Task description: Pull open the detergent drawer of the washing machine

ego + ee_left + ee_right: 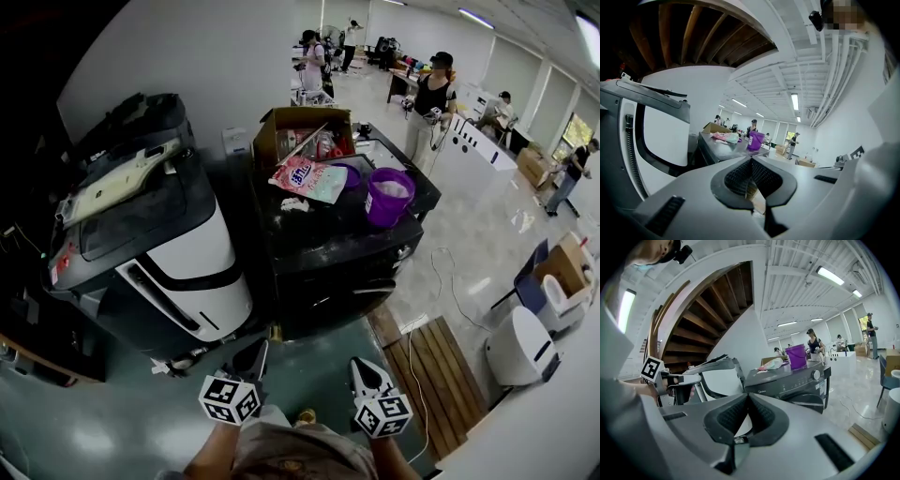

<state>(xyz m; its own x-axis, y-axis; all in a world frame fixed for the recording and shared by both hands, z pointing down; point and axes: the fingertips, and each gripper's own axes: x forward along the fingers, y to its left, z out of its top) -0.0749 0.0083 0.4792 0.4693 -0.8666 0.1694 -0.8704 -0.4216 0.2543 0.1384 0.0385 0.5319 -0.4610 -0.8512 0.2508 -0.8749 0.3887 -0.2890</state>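
Observation:
The dark grey washing machine (pixel 328 258) stands in front of me, with its control strip and knob (pixel 815 375) facing my way. I cannot pick out its detergent drawer. On its top (pixel 719 147) are a purple bucket (pixel 388 195), a detergent bag (pixel 309 178) and an open cardboard box (pixel 300 127). Both grippers hang low at the near edge of the head view, short of the machine's front. My left gripper (pixel 255 352) is shut with nothing in it, tips meeting (pixel 751 160). My right gripper (pixel 360 367) is shut and empty too (pixel 747 397).
A large white-and-black machine (pixel 178 253) leans close on the left. A wooden pallet (pixel 436 375) and a cable lie on the floor to the right, next to a white round appliance (pixel 520 349). Several people stand far back in the hall.

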